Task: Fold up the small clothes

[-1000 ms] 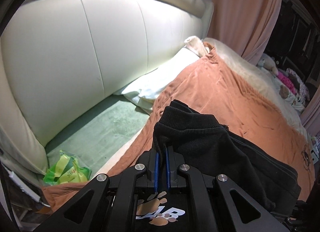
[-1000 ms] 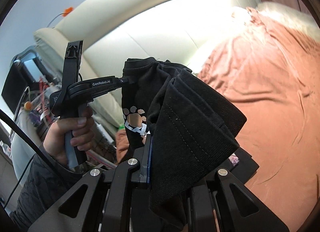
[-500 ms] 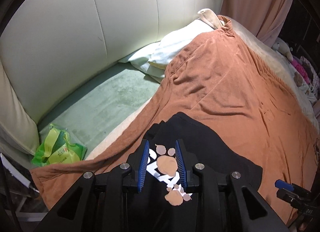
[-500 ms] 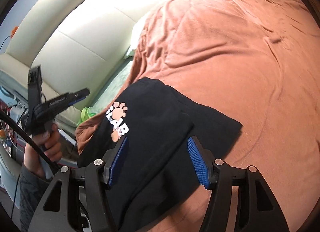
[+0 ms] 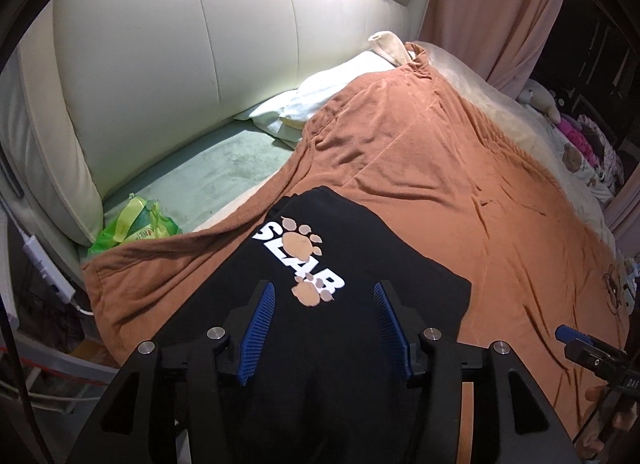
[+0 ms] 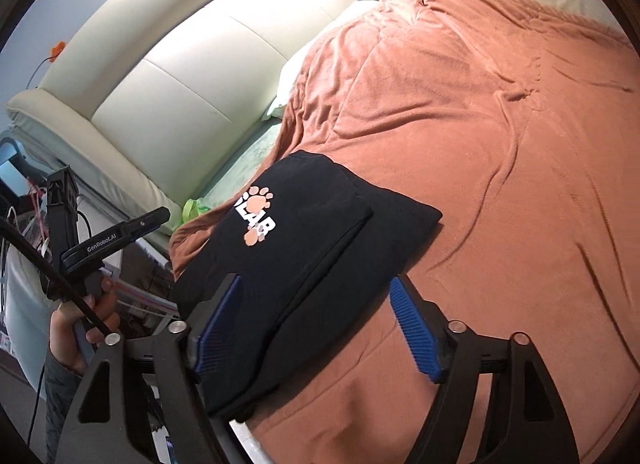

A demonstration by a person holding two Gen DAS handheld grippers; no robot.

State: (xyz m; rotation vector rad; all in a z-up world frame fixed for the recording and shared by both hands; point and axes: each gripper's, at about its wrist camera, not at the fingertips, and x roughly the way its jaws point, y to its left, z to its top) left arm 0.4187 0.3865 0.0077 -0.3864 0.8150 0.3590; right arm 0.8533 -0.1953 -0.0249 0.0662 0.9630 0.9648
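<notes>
A black folded garment (image 5: 384, 260) with a white-and-tan paw-print logo lies flat on the orange-brown blanket (image 5: 460, 168) near the bed's front left corner. My left gripper (image 5: 324, 294) hovers over its near edge. Its jaws are opening and the blue pads (image 5: 256, 324) stand clear of the cloth. In the right wrist view the same garment (image 6: 320, 216) lies under my right gripper (image 6: 316, 284). Those jaws are opening too, and nothing is pinched between them. A hand (image 6: 80, 316) holds the left gripper (image 6: 158, 220) left of the garment.
A cream padded headboard (image 5: 168, 76) runs along the back left. In front of it are a white pillow (image 5: 320, 100), a pale green sheet (image 5: 208, 168) and a green plastic bag (image 5: 132, 228). Soft toys (image 5: 576, 136) lie at the far right, and a white cable strip (image 5: 44, 264) hangs off the bed's left.
A second ago both grippers were shut on the black garment, holding it up. Now it lies flat on the blanket, both sets of jaws have let go and spread, and the left gripper has drawn back.
</notes>
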